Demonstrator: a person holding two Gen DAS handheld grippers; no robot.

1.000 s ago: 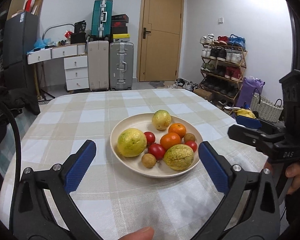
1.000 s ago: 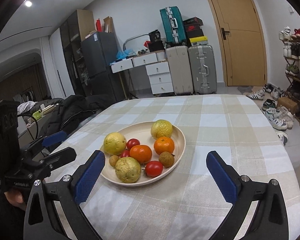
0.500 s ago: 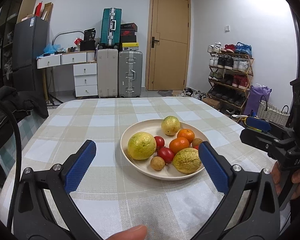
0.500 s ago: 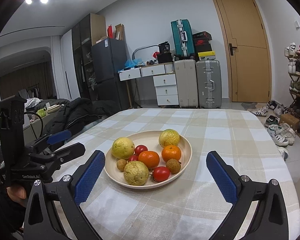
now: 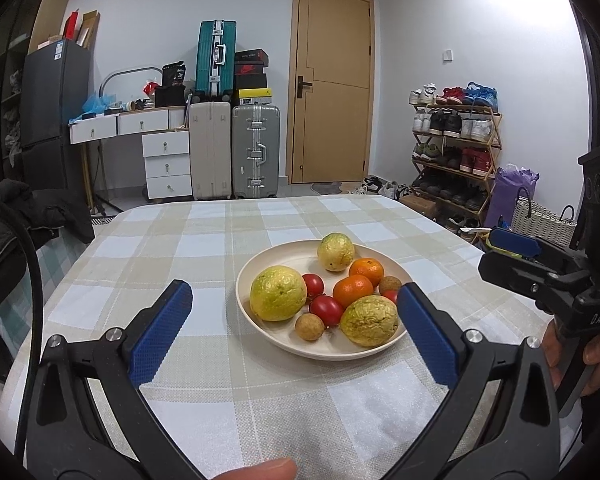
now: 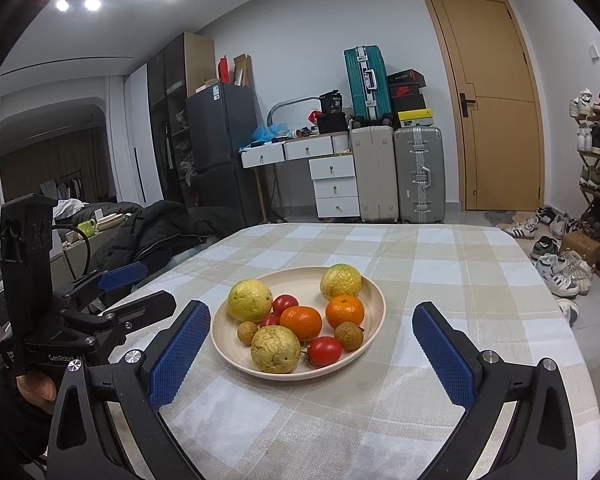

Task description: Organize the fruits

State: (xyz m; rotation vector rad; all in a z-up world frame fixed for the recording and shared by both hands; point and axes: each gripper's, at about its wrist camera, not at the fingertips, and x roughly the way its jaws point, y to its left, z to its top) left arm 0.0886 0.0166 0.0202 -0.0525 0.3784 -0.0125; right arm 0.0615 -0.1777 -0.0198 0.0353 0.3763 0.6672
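Note:
A cream plate (image 5: 292, 256) sits mid-table on the checked cloth. It holds three yellow-green fruits (image 5: 277, 293), two oranges (image 5: 353, 290), red tomatoes (image 5: 326, 310) and small brown longans (image 5: 309, 327). My left gripper (image 5: 292, 294) is open, with its blue pads on either side of the plate, short of it. My right gripper (image 6: 311, 312) is open too, framing the same plate (image 6: 304, 284) from the other side. Neither holds anything. Each gripper shows in the other's view: the right gripper (image 5: 490, 252) at the right edge, the left gripper (image 6: 152, 284) at the left.
The table (image 5: 204, 248) has bare cloth all around the plate. A black jacket (image 6: 168, 228) lies over a seat at the left. A shoe rack (image 5: 456, 152), suitcases (image 5: 256, 152) and a door stand beyond. A fingertip (image 5: 260, 470) shows at the bottom edge.
Both wrist views have tilted upward, so more of the room and ceiling shows. The plate and fruit have not moved. Both grippers stay open.

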